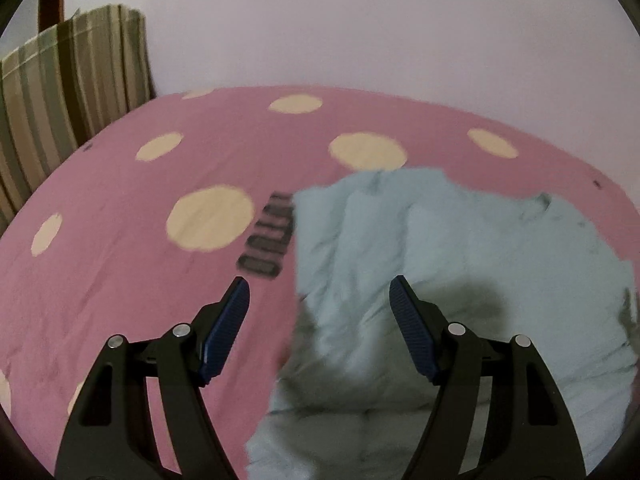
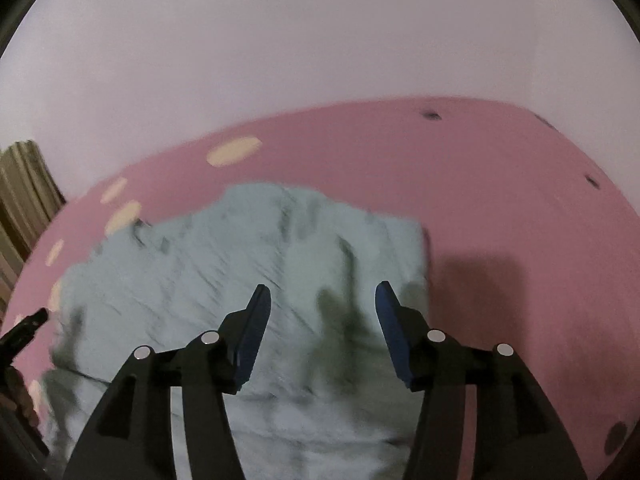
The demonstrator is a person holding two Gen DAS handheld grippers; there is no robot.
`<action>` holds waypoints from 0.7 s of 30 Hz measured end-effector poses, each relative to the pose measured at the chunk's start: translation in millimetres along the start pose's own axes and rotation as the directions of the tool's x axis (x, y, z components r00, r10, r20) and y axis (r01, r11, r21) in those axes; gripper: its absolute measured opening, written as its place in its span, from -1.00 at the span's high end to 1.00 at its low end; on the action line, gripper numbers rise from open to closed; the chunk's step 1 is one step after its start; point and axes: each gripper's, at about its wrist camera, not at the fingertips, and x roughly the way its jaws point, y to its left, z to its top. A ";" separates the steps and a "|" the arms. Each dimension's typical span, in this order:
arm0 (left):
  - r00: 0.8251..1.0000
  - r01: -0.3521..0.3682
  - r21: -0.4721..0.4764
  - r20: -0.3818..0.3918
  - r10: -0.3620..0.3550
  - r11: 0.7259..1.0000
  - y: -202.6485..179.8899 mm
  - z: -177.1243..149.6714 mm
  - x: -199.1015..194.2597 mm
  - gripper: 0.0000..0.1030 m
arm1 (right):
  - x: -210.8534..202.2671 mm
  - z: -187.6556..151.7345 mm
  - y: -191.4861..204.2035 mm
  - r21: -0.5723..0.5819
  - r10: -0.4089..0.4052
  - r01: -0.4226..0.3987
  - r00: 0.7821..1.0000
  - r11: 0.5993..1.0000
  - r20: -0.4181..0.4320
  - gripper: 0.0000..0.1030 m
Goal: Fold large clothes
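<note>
Nearest, the left gripper (image 1: 318, 284) hangs released, with nothing between its blue pads (image 1: 224, 328). The right gripper (image 2: 320, 290) is likewise released, empty, over the garment (image 2: 248, 248). That pale blue garment lies crumpled on the bed (image 1: 120, 280), on its pink dotted sheet. Behind stands a striped cloth (image 1: 72, 80) by the wall (image 1: 360, 20).

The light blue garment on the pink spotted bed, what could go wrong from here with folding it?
1. Both tongs, left and right, stand open and hold nothing, so the light blue garment may stay bunched.
2. It lies wrinkled, so a fold made now could trap creases.
3. The pink spotted sheet lies directly beneath; a low pinch near the garment's edge could grab it too.
</note>
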 end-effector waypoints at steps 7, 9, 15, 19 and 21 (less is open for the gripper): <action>0.998 0.021 0.015 -0.051 -0.020 1.000 -39.0 7.9 44.8 -0.41 | 58.8 11.7 49.3 -0.097 0.050 -0.056 0.997 0.994 -0.063 -0.06; 0.997 -0.007 0.035 -0.077 0.010 0.999 -47.1 2.6 59.0 -0.41 | 75.3 7.6 54.3 -0.125 0.019 -0.030 0.996 0.992 -0.088 -0.06; 0.993 -0.029 0.094 -0.115 0.039 0.995 -54.6 -14.5 87.5 -0.47 | 112.3 -16.6 52.1 -0.178 -0.018 -0.007 0.990 0.984 -0.139 -0.07; 0.991 -0.033 0.092 -0.123 0.045 0.995 -52.7 -9.4 81.2 -0.47 | 106.6 -13.8 53.1 -0.180 -0.019 -0.005 0.991 0.984 -0.130 -0.07; 0.990 -0.048 0.080 -0.125 0.058 0.996 -49.8 -7.0 65.8 -0.46 | 89.3 -9.8 51.7 -0.164 -0.009 -0.011 0.992 0.986 -0.123 -0.07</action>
